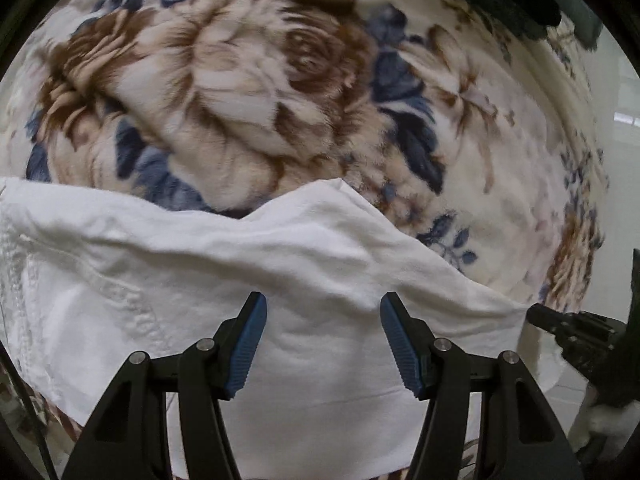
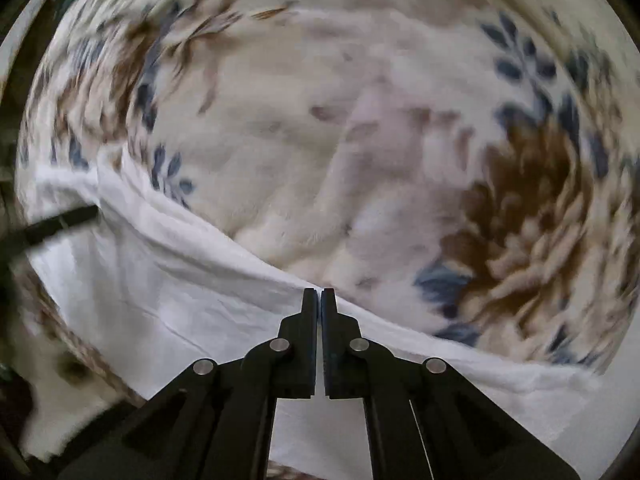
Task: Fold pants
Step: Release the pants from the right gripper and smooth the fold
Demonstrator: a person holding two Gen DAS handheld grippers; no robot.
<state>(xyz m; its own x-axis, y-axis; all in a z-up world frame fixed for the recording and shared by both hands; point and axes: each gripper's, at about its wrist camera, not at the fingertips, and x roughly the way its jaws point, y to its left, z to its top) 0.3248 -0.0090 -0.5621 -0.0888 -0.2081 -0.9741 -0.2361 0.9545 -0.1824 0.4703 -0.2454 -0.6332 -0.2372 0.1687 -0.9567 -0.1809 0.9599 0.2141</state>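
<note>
White pants (image 1: 208,280) lie on a floral blanket (image 1: 240,80). In the left wrist view my left gripper (image 1: 323,316) is open, its blue-padded fingers spread just over the white cloth with nothing between them. My right gripper (image 2: 319,296) is shut on the upper edge of the pants (image 2: 168,292) and holds that edge up off the blanket (image 2: 320,140). The right gripper also shows in the left wrist view (image 1: 538,314) at the cloth's right corner. A dark finger of the left gripper shows at the left of the right wrist view (image 2: 60,222).
The blanket's edge drops off at the right of the left wrist view, with pale floor (image 1: 616,128) beyond. A dark object (image 1: 520,0) lies at the blanket's far right. The right wrist view is blurred by motion.
</note>
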